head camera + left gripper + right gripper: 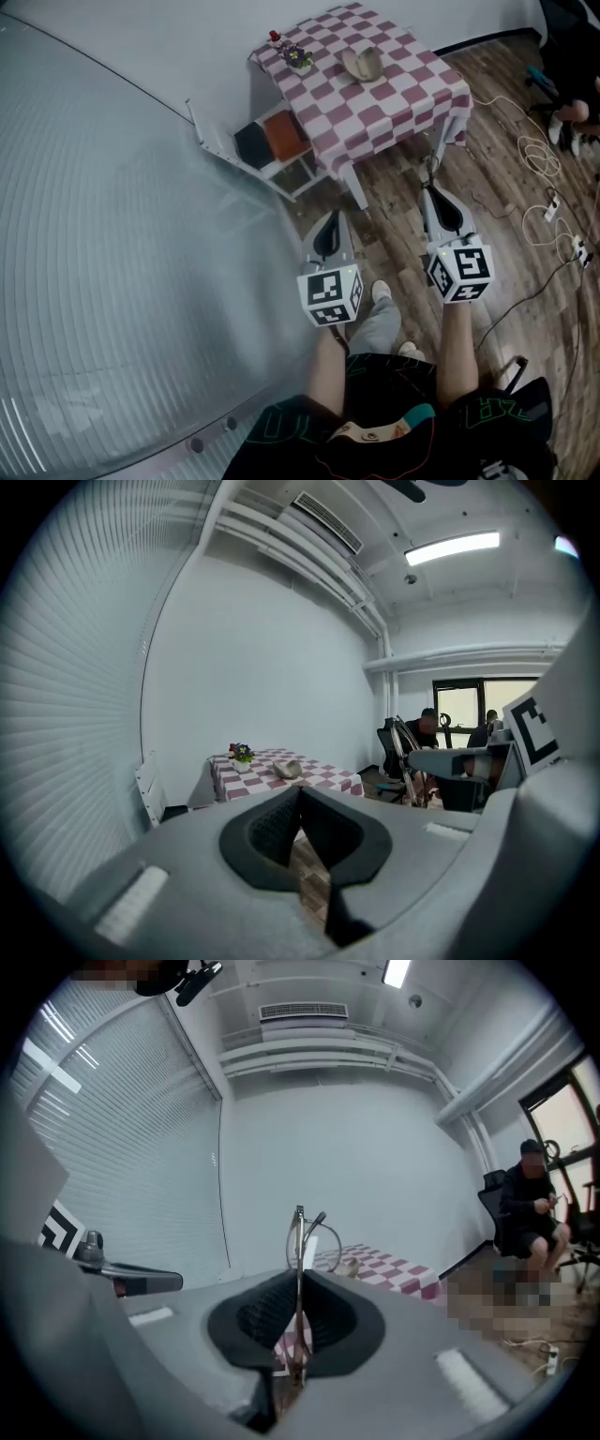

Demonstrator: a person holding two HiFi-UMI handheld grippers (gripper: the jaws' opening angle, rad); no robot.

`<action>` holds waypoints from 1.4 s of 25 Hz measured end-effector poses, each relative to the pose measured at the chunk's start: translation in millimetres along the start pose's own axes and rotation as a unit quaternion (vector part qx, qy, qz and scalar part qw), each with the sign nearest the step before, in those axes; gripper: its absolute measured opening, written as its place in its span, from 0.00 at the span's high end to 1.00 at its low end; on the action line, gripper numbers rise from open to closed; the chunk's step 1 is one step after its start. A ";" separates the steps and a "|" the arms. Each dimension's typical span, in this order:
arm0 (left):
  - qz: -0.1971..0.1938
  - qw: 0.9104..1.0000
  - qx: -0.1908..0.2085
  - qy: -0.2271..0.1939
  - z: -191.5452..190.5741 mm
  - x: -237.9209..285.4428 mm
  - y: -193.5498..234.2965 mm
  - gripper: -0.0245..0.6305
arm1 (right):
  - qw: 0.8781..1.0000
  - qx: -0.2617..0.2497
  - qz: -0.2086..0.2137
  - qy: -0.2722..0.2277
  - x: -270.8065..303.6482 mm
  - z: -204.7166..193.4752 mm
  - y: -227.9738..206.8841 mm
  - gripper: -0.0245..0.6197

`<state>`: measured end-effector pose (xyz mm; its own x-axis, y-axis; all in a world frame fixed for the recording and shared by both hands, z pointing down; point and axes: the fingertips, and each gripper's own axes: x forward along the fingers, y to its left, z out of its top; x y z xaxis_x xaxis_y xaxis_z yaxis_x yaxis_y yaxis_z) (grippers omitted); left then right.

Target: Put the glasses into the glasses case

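Observation:
The glasses case (363,63), beige and lying open, rests on a table with a red-and-white checked cloth (403,84) beside a small flower pot (298,58). Both grippers are held over the wooden floor, well short of the table. My right gripper (442,211) is shut on thin wire-framed glasses (300,1241), which stand on edge between its pads and stick out past the tips. My left gripper (328,234) is shut with nothing in it, its pads meeting at the tips (299,791). The case (287,770) shows far ahead in the left gripper view and, small, in the right gripper view (349,1265).
A white folding chair (272,141) with a black and an orange item stands left of the table. Cables (539,150) and a power strip (553,208) lie on the floor to the right. A seated person (530,1213) is at the far right. Blinds cover the left wall.

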<state>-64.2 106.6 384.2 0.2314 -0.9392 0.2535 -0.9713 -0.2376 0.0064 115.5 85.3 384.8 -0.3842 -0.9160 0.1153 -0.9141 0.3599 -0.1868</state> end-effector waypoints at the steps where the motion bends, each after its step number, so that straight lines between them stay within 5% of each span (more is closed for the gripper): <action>1: -0.001 1.000 -0.003 0.003 -1.4 8.2 4.6 0.95 | 1.000 0.002 0.000 0.006 9.8 -2.9 -0.7 0.93; 13: 0.002 0.999 -0.043 0.003 11.6 81.5 82.7 0.95 | 0.999 -0.036 0.009 0.029 116.0 12.2 22.9 0.93; 27: 0.003 0.992 -0.107 -0.062 51.0 116.6 140.0 0.95 | 0.993 -0.120 0.016 0.014 181.3 76.0 55.1 0.93; 35: -0.013 0.990 -0.100 -0.100 82.0 135.8 139.7 0.95 | 0.989 -0.149 0.011 -0.016 197.3 113.1 52.3 0.93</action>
<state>-164.0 -74.4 340.2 0.2440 -0.9682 0.0548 -0.9512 -0.2280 0.2078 6.5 -96.7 287.4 -0.4047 -0.9108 0.0819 -0.9048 0.4118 0.1082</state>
